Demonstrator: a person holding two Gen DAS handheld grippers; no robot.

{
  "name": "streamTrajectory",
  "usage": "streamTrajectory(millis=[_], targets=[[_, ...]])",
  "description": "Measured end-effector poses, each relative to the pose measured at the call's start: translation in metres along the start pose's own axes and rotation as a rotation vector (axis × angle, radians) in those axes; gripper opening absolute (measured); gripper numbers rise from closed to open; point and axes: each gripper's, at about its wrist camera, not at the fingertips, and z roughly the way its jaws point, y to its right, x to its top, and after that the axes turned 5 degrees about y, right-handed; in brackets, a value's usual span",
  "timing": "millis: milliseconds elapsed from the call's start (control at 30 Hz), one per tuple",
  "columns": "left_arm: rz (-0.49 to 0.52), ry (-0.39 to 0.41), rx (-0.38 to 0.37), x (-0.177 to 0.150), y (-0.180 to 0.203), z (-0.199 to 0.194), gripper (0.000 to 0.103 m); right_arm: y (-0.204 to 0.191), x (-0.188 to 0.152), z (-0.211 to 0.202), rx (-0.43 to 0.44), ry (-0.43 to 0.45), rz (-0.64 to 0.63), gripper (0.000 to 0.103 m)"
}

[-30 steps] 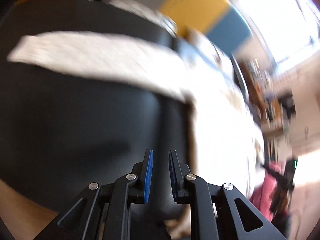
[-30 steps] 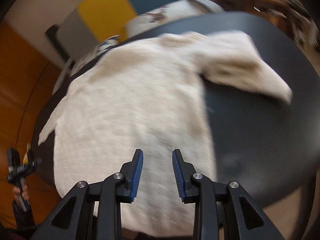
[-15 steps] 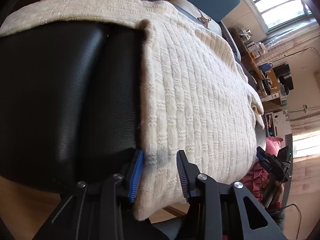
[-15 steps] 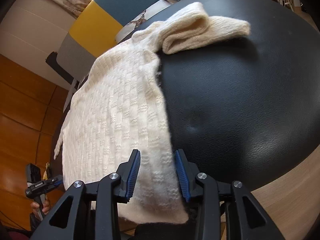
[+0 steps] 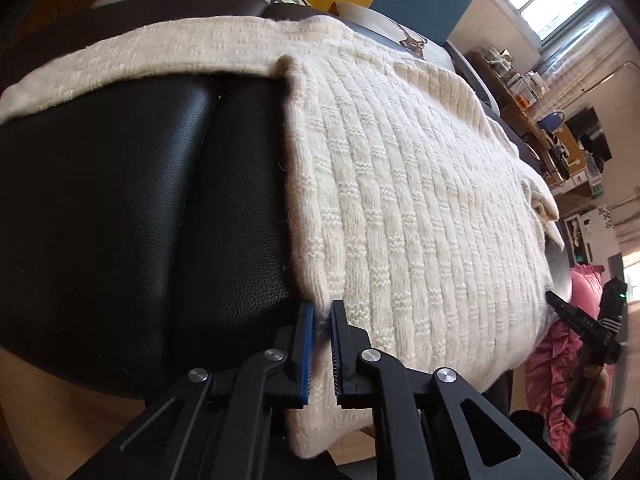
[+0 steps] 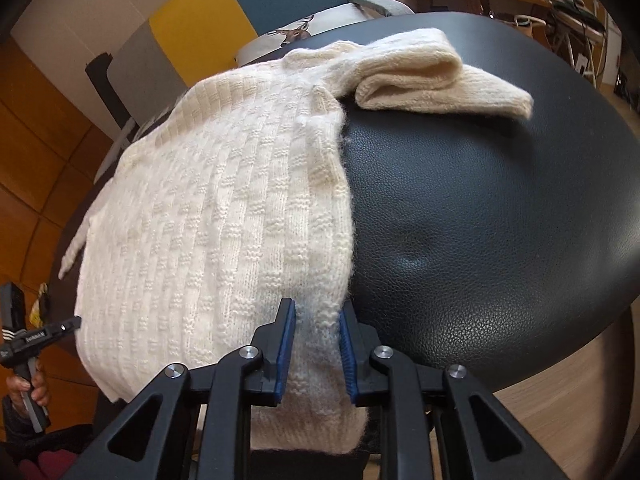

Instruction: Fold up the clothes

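Grasp step: left gripper [image 5: 320, 320] pinches the sweater [image 5: 420, 208] hem at lower centre, right gripper [image 6: 316, 320] straddles it (not yet clamped); next, close and lift together.

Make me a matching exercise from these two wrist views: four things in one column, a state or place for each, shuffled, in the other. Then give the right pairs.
Column one:
1. left tool
2. right tool
3. cream knit sweater
4. right sleeve

Column two:
A. lies spread over the black leather seat, hem hanging over the near edge
B. fingers well apart, straddling the hem corner
C. folded over on itself at the far end
D. fingers nearly together, pinching the hem corner

Pairs: 1-D, 2-B, 3-A, 4-C
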Motion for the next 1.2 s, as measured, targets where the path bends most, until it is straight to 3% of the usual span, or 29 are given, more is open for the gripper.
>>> streamTrajectory(millis=[300, 400, 500, 667, 833, 1067, 1200], targets=[[-0.071, 0.078, 0.137, 0.038, -0.039, -0.012, 0.005, -0.022, 0.010, 0.017, 0.002, -0.011, -0.073, 0.021], [-0.050, 0.080, 0.103, 0.037, -0.031, -0.018, 0.006, -0.023, 0.008, 0.013, -0.045, -0.020, -0.103, 0.018], [-0.028, 0.082, 0.070, 0.037, -0.023, -0.025, 0.007, -0.019, 0.014, -0.003, -0.121, 0.019, -0.102, 0.023], [0.010, 0.102, 0.028, 0.044, -0.009, -0.034, 0.009, -0.047, 0.038, -0.019, 0.013, 0.111, -0.119, 0.024], [0.049, 0.144, 0.024, 0.072, 0.004, -0.034, 0.012, -0.071, 0.052, -0.010, -0.004, 0.064, -0.230, 0.025], [0.134, 0.082, 0.016, 0.078, 0.024, -0.011, 0.012, -0.026, 0.071, -0.075, 0.006, 0.180, -0.117, 0.025], [0.134, 0.058, 0.005, 0.074, 0.031, -0.002, 0.012, -0.013, 0.068, -0.078, 0.031, 0.185, -0.068, 0.025]])
